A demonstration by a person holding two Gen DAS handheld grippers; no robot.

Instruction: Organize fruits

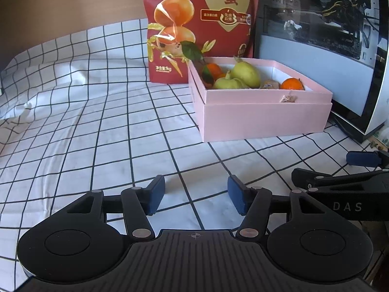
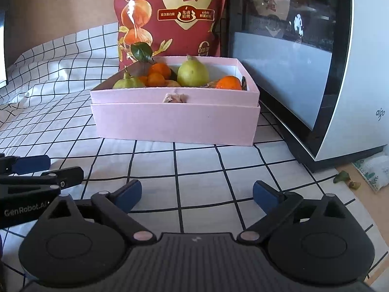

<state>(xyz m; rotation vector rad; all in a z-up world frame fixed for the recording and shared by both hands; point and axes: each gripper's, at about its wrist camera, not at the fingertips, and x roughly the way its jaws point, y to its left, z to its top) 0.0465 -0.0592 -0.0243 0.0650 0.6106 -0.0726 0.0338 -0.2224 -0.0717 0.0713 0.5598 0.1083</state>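
A pink box (image 1: 265,119) (image 2: 175,124) stands on the checked cloth and holds fruit: green pears (image 1: 245,74) (image 2: 193,71), oranges (image 1: 291,84) (image 2: 228,83) and a leafy orange at its far corner (image 1: 210,71) (image 2: 159,70). My left gripper (image 1: 196,194) is open and empty, low over the cloth, well short of the box. My right gripper (image 2: 197,194) is open and empty, in front of the box. Each gripper shows at the other view's edge (image 1: 340,185) (image 2: 41,170).
A red snack bag (image 1: 201,24) (image 2: 170,17) stands behind the box. A white appliance with a dark glass door (image 1: 323,36) (image 2: 304,60) stands right of it. The white checked cloth (image 1: 85,121) (image 2: 194,168) covers the table. Scraps (image 2: 342,177) lie by the table's right edge.
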